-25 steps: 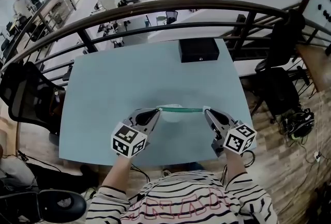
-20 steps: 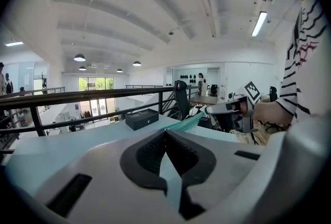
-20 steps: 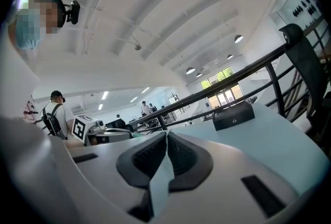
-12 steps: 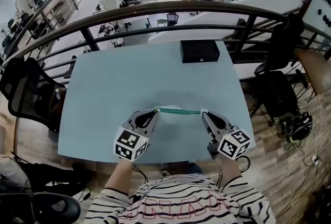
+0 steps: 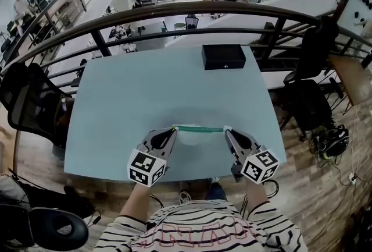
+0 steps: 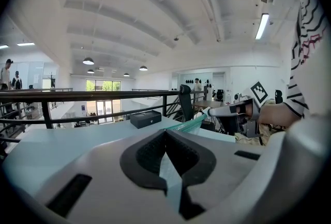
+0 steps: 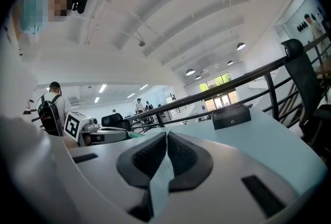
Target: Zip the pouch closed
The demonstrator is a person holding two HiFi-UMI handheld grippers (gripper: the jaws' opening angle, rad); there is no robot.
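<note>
A pale pouch with a green zip edge [image 5: 200,128] hangs stretched above the near part of the light-blue table [image 5: 145,93]. My left gripper [image 5: 175,127] is shut on its left end and my right gripper [image 5: 225,128] is shut on its right end. In the left gripper view the jaws [image 6: 165,131] pinch pale fabric, and the green edge [image 6: 189,124] runs off to the right gripper [image 6: 207,112]. The right gripper view shows its jaws [image 7: 166,134] closed on a fold of the pouch [image 7: 161,176]. The zip slider is not discernible.
A black box [image 5: 224,56] sits at the table's far edge, in front of a dark railing [image 5: 174,12]. A black chair [image 5: 29,105] stands left of the table, another [image 5: 308,99] at the right. The table's near edge lies just under the grippers.
Both grippers have drifted a little toward the person, the pouch still stretched between them. Their grips look unchanged.
</note>
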